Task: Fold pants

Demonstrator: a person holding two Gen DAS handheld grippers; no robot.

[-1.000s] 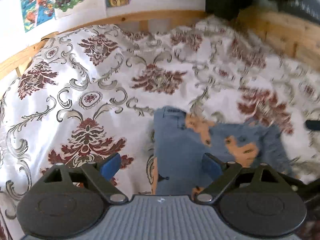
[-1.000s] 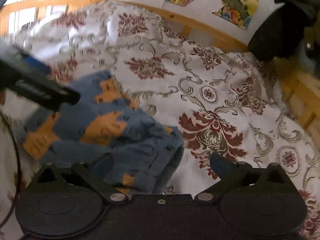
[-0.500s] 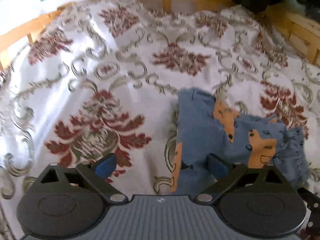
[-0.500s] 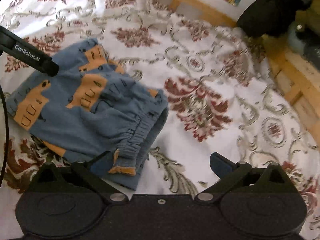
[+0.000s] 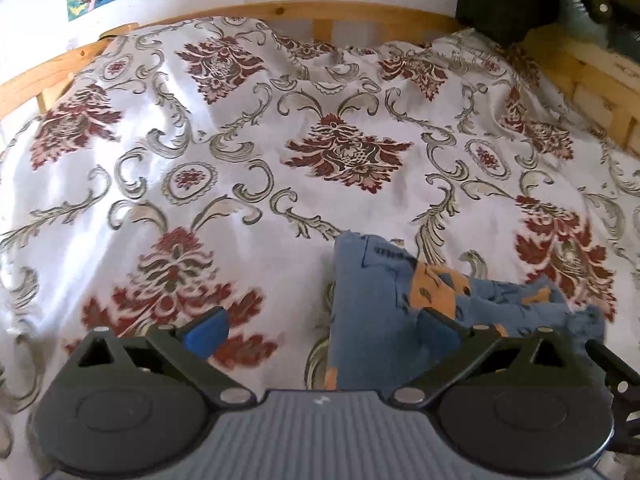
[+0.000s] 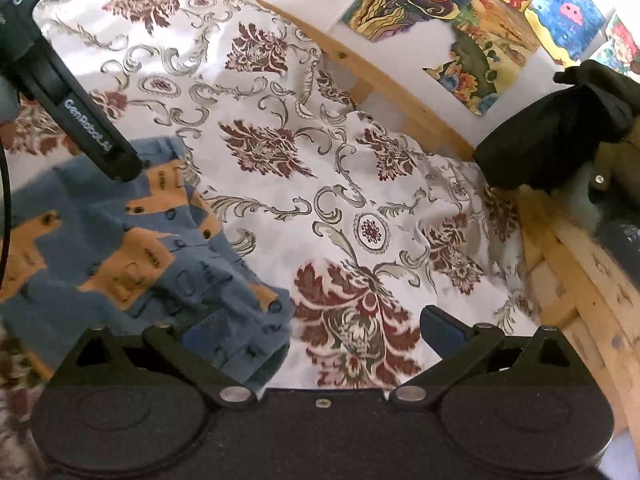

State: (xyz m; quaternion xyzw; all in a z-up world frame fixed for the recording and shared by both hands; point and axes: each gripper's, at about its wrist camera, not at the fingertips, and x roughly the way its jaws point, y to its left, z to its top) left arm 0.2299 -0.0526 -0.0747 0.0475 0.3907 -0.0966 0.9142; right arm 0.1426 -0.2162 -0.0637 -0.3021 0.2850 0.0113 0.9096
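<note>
Pants [image 5: 384, 320] in blue with orange patches, bunched on the patterned bedspread [image 5: 248, 152], left claw [image 5: 320, 330] and right claw [image 6: 316, 326] both spread wide, holding nothing.

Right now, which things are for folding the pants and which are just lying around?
For the job:
pants
left gripper, open
right gripper, open
bedspread they lie on

Just lying about:
pictures on the wall
dark bundle at the bed's corner
wooden bed frame
</note>
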